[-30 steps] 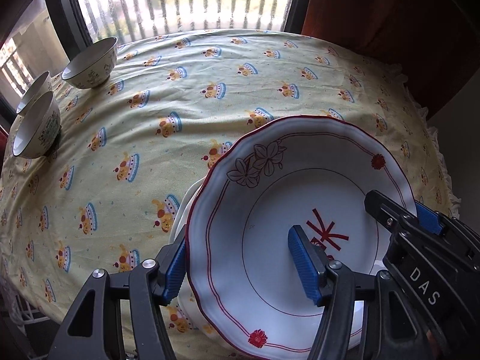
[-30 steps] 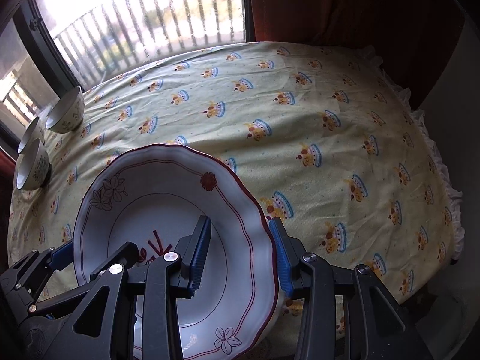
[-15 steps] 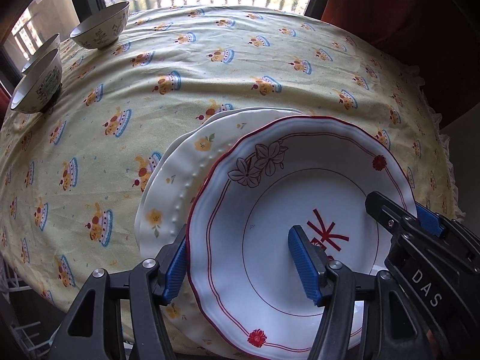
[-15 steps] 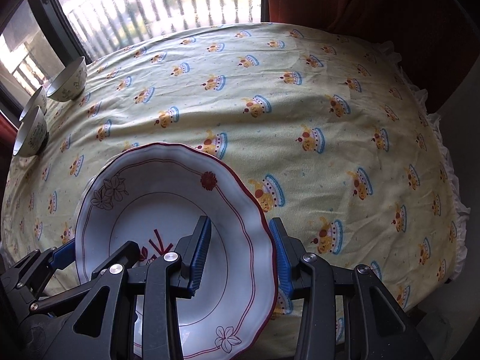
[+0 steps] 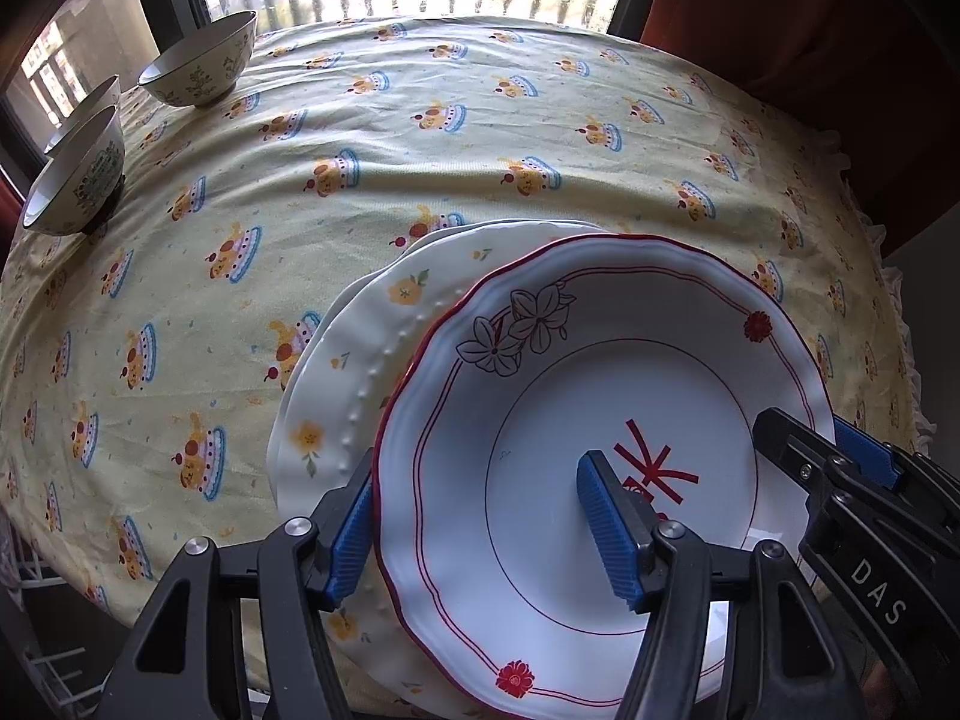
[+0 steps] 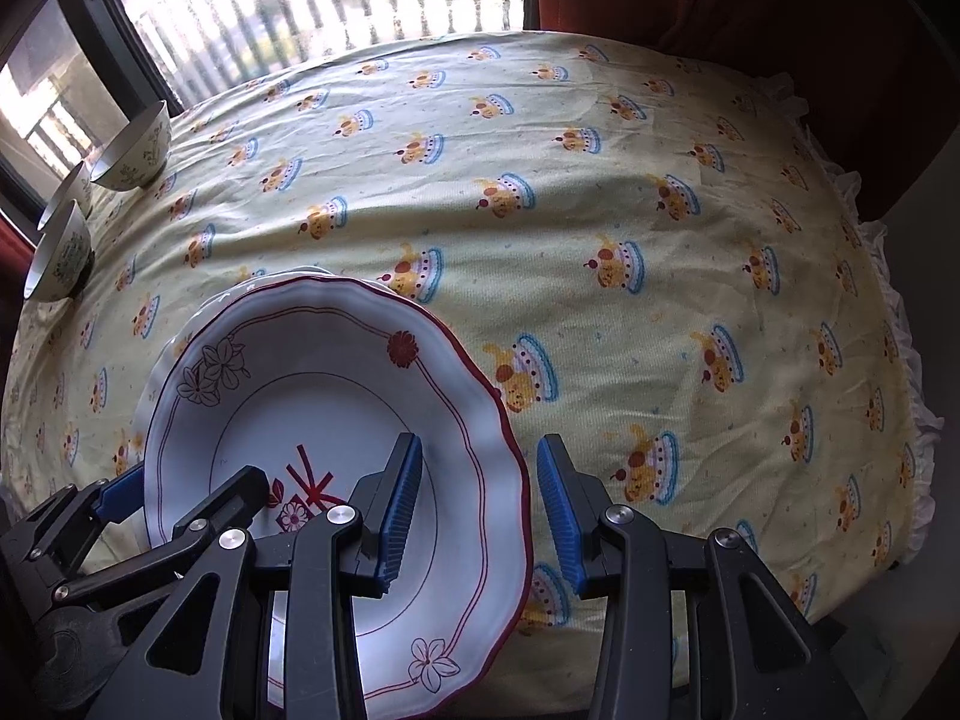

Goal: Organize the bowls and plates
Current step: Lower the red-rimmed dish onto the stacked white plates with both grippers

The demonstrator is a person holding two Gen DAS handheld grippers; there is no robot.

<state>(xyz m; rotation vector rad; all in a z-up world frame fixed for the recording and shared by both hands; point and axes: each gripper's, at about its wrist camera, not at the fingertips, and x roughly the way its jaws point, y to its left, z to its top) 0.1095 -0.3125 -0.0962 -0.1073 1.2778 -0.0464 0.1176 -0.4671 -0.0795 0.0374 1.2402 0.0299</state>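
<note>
We lower the red-rimmed plate (image 5: 600, 420) onto the floral plates (image 5: 360, 372), now revealed beneath; left gripper (image 5: 486, 528) and right gripper (image 6: 480, 510) each clamp its rim.

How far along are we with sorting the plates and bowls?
Partly done. Two plates already lie stacked, topped by a yellow-flowered plate. In hand: both claws, left and right, straddle the red-rimmed plate over that stack. Left: release it and gather the three bowls, still separate.

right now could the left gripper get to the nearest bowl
Probably not yet: the left gripper straddles the red-rimmed plate's rim. Bare tablecloth lies between it and the nearest bowl.
</note>
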